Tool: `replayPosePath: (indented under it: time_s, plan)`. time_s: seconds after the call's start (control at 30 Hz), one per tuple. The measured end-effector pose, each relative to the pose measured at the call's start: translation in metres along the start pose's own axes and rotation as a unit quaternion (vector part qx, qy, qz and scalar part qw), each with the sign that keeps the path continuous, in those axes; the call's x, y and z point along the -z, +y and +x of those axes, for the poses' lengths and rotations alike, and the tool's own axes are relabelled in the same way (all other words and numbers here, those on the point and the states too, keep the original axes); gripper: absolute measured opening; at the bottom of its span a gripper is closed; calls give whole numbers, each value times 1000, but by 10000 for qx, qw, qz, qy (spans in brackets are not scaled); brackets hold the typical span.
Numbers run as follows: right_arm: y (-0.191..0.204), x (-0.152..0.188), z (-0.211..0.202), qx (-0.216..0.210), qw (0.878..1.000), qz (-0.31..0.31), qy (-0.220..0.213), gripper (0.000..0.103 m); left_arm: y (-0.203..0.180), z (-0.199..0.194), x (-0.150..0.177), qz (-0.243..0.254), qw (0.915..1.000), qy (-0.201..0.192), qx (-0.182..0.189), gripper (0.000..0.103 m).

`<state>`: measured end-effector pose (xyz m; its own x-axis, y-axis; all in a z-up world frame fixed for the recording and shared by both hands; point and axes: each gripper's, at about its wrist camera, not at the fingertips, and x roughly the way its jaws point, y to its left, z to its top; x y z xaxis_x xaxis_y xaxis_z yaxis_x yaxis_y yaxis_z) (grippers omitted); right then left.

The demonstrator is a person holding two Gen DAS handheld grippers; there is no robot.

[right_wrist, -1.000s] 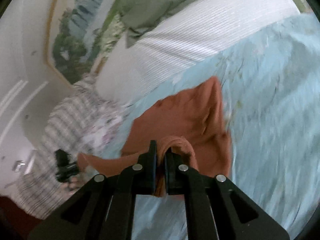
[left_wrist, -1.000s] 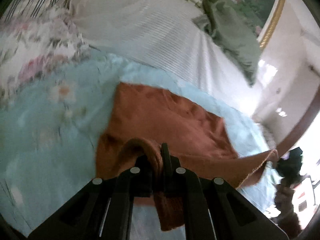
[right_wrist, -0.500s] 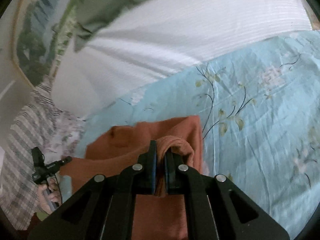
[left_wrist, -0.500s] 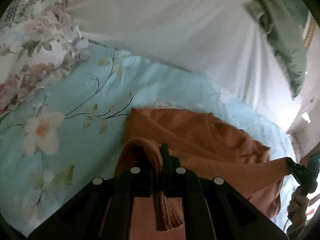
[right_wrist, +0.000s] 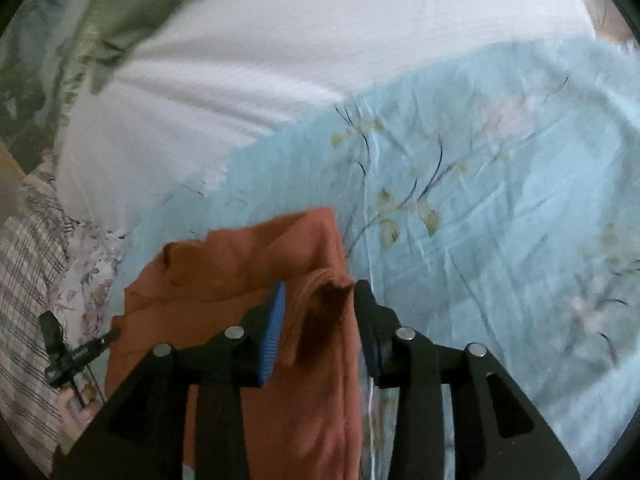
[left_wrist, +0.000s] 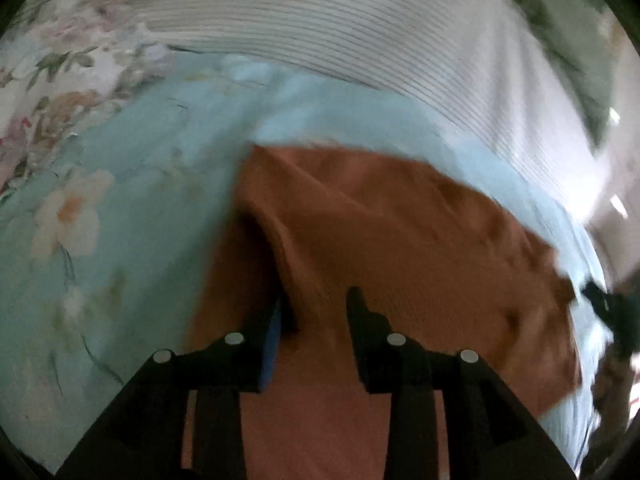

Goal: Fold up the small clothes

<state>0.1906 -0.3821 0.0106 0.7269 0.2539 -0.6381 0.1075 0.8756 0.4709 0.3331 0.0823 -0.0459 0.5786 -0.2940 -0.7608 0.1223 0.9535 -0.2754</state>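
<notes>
A rust-orange garment (left_wrist: 400,240) lies folded over on a light blue floral bedsheet (left_wrist: 120,240). In the left wrist view my left gripper (left_wrist: 316,308) has its jaws opening, a raised fold of the cloth standing loosely between them with the pads off it. The right wrist view shows the same garment (right_wrist: 240,272) at lower left; my right gripper (right_wrist: 320,300) is also opening, and a bunched corner of cloth sits between its blue pads without being pinched. The other hand-held gripper (right_wrist: 72,352) shows at the far left there.
A white ribbed cover (left_wrist: 360,32) lies across the far side of the bed, with green cloth (right_wrist: 112,16) beyond it. A flowered pillow (left_wrist: 48,80) lies at the left. A checked fabric (right_wrist: 28,264) lies at the left edge of the right wrist view.
Both grippers carried the garment's edge forward and down over itself, then their jaws came apart and let the cloth go. The orange cloth now lies doubled on the sheet.
</notes>
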Motion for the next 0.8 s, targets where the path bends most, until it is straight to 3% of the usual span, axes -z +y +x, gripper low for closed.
replayPosePath:
  time_s: [0.13, 0.23, 0.33, 0.47, 0.57, 0.67, 0.8]
  plan:
    - [53, 33, 26, -477, 9892, -1150, 768, 38, -46, 8, 39, 489, 9964, 452, 523, 32]
    - [83, 53, 55, -648, 9728, -1783, 1333, 38, -69, 20, 47, 956, 9940, 482, 233, 33]
    - [91, 57, 83, -266, 9610, -2173, 1692, 38, -72, 33, 34, 1020, 9929, 604, 123, 33]
    - [77, 25, 96, 56, 9720, -1872, 1419, 34, -58, 52, -15, 839, 9944, 601, -208, 32]
    - [55, -12, 93, 510, 9863, -1314, 858, 34, -39, 62, -51, 522, 9966, 470, -422, 32]
    - [32, -38, 81, 765, 9937, -752, 322, 34, -24, 64, -77, 258, 9940, 128, -1052, 33]
    - [16, -50, 69, 827, 9962, -262, 55, 35, 5, 59, -93, -384, 9944, -82, -982, 37]
